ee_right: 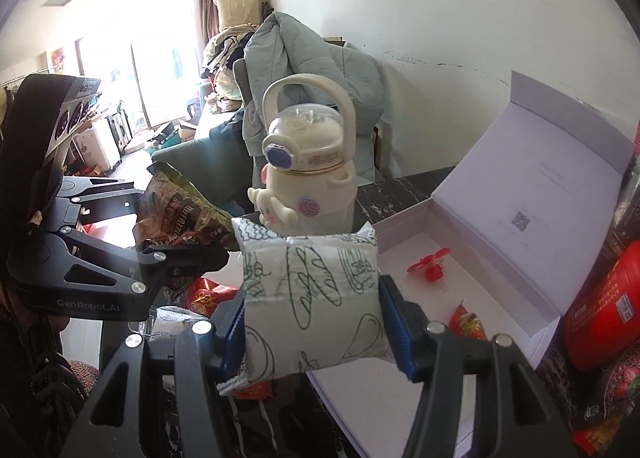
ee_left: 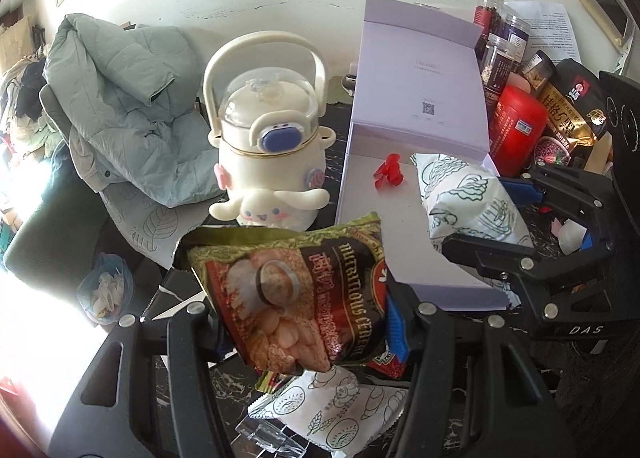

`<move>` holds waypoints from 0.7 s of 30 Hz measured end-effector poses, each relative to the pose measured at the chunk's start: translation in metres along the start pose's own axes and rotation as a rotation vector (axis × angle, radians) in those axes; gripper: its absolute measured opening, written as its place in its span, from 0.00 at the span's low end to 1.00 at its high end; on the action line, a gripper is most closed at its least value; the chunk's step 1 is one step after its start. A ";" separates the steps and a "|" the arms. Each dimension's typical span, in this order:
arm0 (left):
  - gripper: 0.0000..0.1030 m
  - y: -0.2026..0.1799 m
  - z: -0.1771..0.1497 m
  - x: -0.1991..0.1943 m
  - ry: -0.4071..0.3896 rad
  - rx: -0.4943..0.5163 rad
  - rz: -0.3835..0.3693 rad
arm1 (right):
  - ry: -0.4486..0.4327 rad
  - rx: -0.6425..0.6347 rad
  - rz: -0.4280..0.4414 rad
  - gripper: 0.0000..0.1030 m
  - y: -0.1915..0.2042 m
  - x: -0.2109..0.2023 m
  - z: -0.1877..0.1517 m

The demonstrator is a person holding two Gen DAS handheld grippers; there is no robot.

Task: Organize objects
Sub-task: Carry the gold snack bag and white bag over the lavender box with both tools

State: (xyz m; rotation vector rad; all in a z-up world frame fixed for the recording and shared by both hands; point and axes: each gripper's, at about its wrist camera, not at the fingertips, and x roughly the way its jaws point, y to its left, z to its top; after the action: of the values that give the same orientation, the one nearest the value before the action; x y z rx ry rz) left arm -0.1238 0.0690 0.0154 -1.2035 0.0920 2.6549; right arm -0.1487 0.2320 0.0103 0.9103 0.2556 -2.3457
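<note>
My left gripper (ee_left: 308, 322) is shut on a green and brown cereal packet (ee_left: 296, 294) and holds it above the dark table, left of the open lilac box (ee_left: 400, 242). My right gripper (ee_right: 314, 322) is shut on a white snack packet with green drawings (ee_right: 316, 298), held over the box's near left corner. In the left wrist view that packet (ee_left: 468, 198) hangs over the box. The left gripper and cereal packet (ee_right: 180, 214) show at the left of the right wrist view. Inside the box lie a small red flower-shaped item (ee_right: 430, 264) and a red wrapped candy (ee_right: 466, 322).
A white cartoon kettle-shaped bottle (ee_left: 266, 126) stands left of the box. Another white printed packet (ee_left: 340, 406) lies on the table below my left gripper. Jars (ee_left: 500, 42), a red canister (ee_left: 516, 130) and a black-gold bag (ee_left: 568, 114) crowd the right. A grey-green jacket (ee_left: 128, 98) drapes a chair.
</note>
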 end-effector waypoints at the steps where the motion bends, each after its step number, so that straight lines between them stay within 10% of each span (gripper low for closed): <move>1: 0.54 -0.002 0.003 0.001 -0.003 0.009 -0.001 | -0.001 0.005 -0.004 0.58 -0.003 -0.001 -0.001; 21: 0.54 -0.064 0.048 0.045 0.017 0.175 -0.105 | -0.012 0.142 -0.128 0.58 -0.068 -0.026 -0.016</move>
State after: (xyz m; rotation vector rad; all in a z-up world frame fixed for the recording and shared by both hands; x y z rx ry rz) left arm -0.1732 0.1466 0.0159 -1.1424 0.2514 2.4888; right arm -0.1655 0.3047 0.0130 0.9726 0.1479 -2.5128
